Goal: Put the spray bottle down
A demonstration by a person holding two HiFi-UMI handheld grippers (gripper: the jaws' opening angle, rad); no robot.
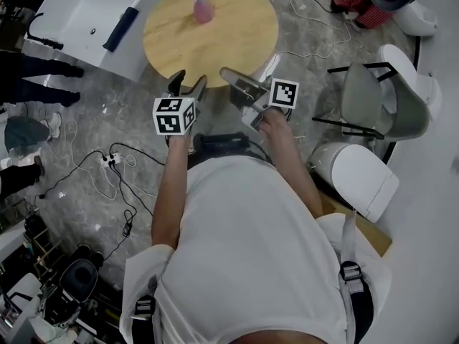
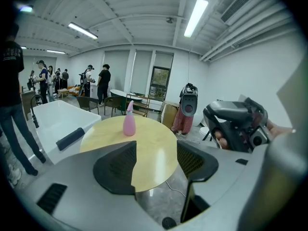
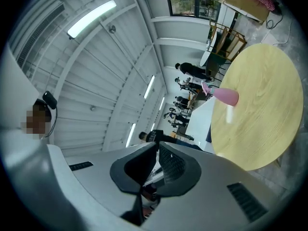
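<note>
Spray bottle (image 1: 204, 7) upright on table (image 1: 240, 41) | left gripper (image 1: 188, 84) wide, empty | right gripper (image 1: 233, 79) closed, empty

White short-sleeve tee (image 1: 251, 249), with grey webbing straps (image 1: 348, 242) and black buckles (image 1: 349, 271) down both sides of it. Left claw (image 1: 188, 82) and right claw (image 1: 233, 77) are both light grey plastic shells, each with a white cube (image 1: 174, 115) covered in black square markers. Up close the pads (image 2: 115, 170) are black with a fine ribbed grid, plus a dark slot (image 2: 52, 196) moulded into the grey housing.
</note>
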